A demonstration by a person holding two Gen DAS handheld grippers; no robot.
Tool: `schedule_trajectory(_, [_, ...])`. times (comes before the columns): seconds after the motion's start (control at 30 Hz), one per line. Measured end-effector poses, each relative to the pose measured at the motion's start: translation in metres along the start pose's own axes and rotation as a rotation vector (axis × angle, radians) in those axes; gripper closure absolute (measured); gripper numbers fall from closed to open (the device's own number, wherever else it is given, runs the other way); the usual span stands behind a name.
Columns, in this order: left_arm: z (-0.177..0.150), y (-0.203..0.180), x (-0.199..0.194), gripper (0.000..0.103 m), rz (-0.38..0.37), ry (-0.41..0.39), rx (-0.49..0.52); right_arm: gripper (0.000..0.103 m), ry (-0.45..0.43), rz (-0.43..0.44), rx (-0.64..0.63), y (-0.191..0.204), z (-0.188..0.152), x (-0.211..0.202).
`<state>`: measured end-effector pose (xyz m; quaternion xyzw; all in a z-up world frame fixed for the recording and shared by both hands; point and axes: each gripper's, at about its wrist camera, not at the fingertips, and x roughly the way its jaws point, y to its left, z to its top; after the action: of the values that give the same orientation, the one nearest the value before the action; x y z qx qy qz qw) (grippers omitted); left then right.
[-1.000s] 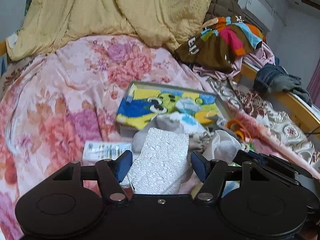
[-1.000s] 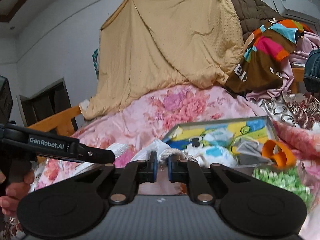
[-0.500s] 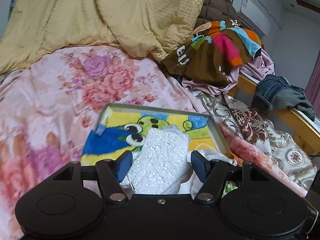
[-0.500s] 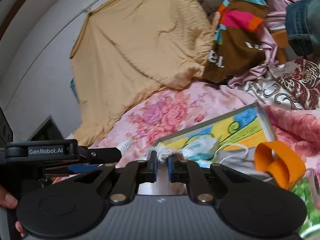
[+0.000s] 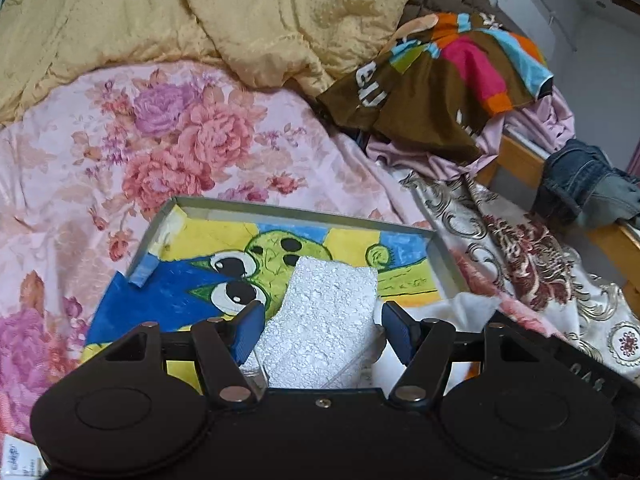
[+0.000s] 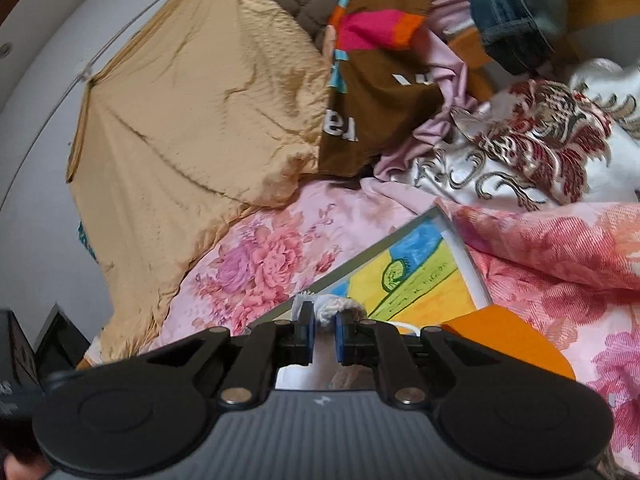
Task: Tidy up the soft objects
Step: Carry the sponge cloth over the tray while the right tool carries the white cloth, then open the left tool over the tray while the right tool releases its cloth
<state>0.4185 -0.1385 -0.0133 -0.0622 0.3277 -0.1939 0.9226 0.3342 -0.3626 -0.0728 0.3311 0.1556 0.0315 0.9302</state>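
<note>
Left gripper (image 5: 318,330) clamps white sponge (image 5: 320,320) above cartoon-lined tray (image 5: 304,210). Right gripper (image 6: 322,334) pinches grey rag (image 6: 330,308), probably; view blurred. Risk: sponge slips, lands outside tray.

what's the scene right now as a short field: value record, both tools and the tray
setting: bed with pink floral quilt, yellow blanket behind
tray: shallow grey tray on the quilt, cartoon drawing lining its bottom
left tool: left tool with its jaws apart, white textured pad between them, over the tray
right tool: right tool shut on a pale fabric piece, near the tray's edge
other items: orange loop beside the right tool, striped brown garment, jeans
unclear: whether the left pads touch the pad
</note>
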Motion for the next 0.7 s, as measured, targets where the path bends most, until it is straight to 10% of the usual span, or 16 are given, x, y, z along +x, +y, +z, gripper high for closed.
schedule_trajectory(0.37, [-0.004, 0.005, 0.025, 0.036, 0.06, 0.058, -0.068, 0.087, 0.059, -0.084, 0.026, -0.007, -0.001, 0.009])
schedule_trajectory(0.7, [-0.006, 0.004, 0.023, 0.033, 0.08, 0.066, -0.058, 0.052, 0.144, -0.102, -0.023, -0.001, -0.002, 0.01])
